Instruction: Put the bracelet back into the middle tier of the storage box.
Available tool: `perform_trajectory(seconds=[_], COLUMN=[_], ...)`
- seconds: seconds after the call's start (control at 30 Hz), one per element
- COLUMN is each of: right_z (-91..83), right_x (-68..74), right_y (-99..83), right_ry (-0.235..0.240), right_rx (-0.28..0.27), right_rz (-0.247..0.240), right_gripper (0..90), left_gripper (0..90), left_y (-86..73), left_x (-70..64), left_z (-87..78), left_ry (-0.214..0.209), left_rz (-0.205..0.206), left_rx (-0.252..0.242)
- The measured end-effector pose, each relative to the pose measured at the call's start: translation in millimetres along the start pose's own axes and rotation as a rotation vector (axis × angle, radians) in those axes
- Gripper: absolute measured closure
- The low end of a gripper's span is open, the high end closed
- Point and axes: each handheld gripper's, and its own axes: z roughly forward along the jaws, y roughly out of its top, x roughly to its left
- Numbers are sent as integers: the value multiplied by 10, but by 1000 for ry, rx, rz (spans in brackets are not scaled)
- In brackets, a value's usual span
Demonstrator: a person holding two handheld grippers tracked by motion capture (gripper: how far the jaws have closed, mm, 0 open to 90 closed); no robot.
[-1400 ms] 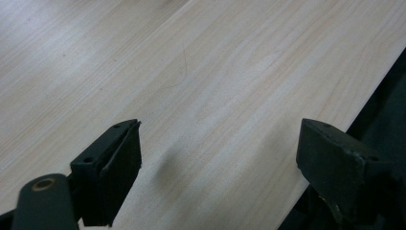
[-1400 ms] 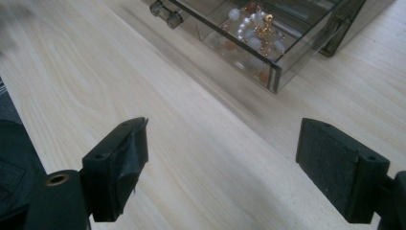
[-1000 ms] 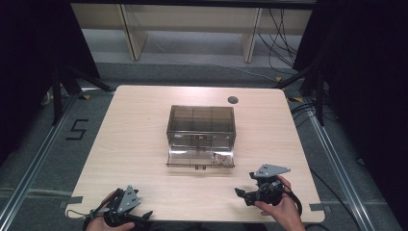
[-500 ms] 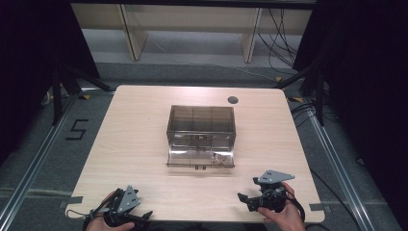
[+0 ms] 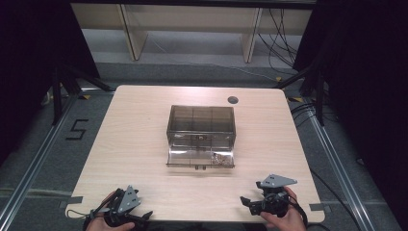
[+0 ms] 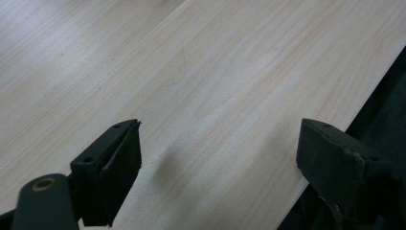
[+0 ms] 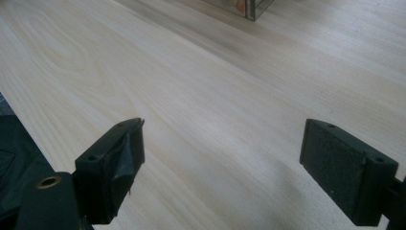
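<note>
A smoky see-through box [image 5: 200,122] stands in the middle of the wooden table [image 5: 130,139]. Its drawer [image 5: 192,158] is pulled out toward me, with small items [image 5: 220,158] in its right part. My left gripper [image 5: 146,216] lies at the front left edge, held by a hand. In its own view the left gripper [image 6: 220,153] is open over bare wood beside the table edge. My right gripper [image 5: 247,202] rests at the front right, jaws pointing left. The right gripper [image 7: 222,158] is open over bare wood, with a corner of the box [image 7: 245,6] far ahead.
A dark round hole [image 5: 233,100] sits near the table's far right edge. Beyond the table are shelf legs [image 5: 250,43] and loose cables [image 5: 284,38] on the floor. Black frame struts [image 5: 67,82] stand at both far corners.
My right gripper has drawn back toward the front edge and slightly right, still open. The left gripper and the box have not moved.
</note>
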Motion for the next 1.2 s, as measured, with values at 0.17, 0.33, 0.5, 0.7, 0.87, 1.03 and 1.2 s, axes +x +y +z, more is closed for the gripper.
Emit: perform_trajectory(seconds=[0.17,0.33,0.5,0.7,0.87,1.03,1.2], right_z=[-3,-16,-33,-36,-57,-46,-60], right_x=[15,26,40,91,34,28,25], right_y=[-26,-62,-94,-160,-148,-168,-164], right_ry=[10,5,9,10,41,14,6], right_rx=[8,28,46,31,66,52,55], right_rz=[1,-12,-28,23,-39,-40,-38], right_gripper=[166,166,166,166,166,166,166], left_gripper=[155,155,155,155,155,155,155], left_y=[2,2,4,6,10,11,13], left_x=[1,-1,-1,2,7,1,5], left_z=[-9,-6,-7,-9,-13,-16,-18], left_ry=[1,-1,-3,-4,0,-4,8], left_rz=[0,-3,-1,3,15,6,23], left_rx=[11,12,10,12,16,15,11])
